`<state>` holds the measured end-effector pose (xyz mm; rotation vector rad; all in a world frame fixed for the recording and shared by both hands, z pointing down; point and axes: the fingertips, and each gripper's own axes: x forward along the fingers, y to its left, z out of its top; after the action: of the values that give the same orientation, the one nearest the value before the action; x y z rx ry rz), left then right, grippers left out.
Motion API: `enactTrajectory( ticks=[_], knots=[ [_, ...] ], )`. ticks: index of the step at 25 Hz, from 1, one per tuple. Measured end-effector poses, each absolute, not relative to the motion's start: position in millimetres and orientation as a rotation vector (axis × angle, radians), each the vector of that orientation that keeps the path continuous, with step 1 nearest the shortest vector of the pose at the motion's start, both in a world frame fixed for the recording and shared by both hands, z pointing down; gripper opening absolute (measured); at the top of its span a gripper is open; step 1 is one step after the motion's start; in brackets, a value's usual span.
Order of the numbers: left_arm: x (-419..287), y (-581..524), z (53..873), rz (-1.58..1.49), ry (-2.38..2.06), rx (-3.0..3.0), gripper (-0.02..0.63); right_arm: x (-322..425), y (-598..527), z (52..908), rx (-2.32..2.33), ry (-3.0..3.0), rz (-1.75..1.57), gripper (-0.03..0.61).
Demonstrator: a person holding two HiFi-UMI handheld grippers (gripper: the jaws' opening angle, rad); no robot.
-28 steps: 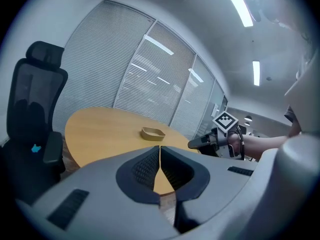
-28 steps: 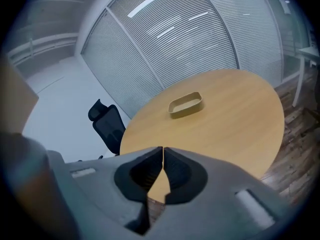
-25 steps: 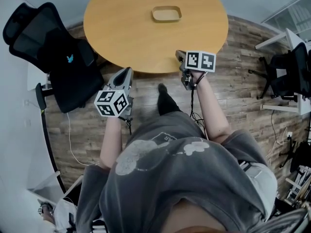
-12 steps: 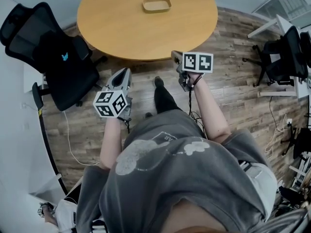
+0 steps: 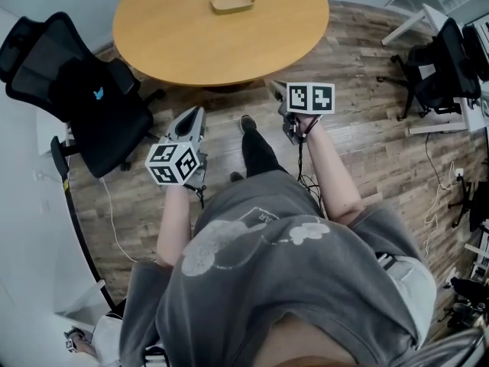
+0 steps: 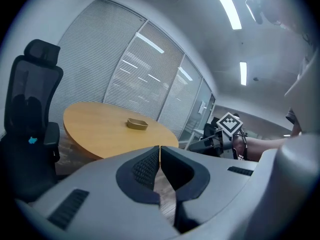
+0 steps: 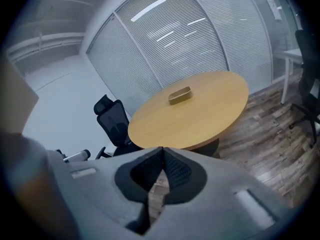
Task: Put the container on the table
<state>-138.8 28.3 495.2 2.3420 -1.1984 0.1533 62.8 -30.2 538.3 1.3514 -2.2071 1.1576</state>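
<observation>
Left gripper point(image 6: 159, 154) and right gripper point(image 7: 162, 154) are closed on nothing. The shallow tan rectangular container point(image 5: 232, 1) sits on the round wooden table point(image 5: 183, 48), well ahead of the fingers point(image 6: 144, 167). Placing seems done; nothing further looks needed.

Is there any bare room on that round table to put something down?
Plenty: the table is bare from its near edge up to the container by the far rim. Only the black chair crowds its left side.

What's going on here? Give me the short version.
A person holds a gripper in each hand. The left gripper and the right gripper are both shut and empty, held over the wooden floor short of the round table. The tan container sits on the tabletop, toward its far side, with nothing touching it.
</observation>
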Motion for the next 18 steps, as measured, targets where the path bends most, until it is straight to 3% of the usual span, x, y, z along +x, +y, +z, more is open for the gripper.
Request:
enactTrajectory(
  ticks=[18],
  knots=[
    [-141.4, 56.8, 494.5, 0.164, -1.157, 2.369, 0.000, 58.6, 8.8, 534.2, 1.363, -2.199, 1.134, -0.002]
  ],
)
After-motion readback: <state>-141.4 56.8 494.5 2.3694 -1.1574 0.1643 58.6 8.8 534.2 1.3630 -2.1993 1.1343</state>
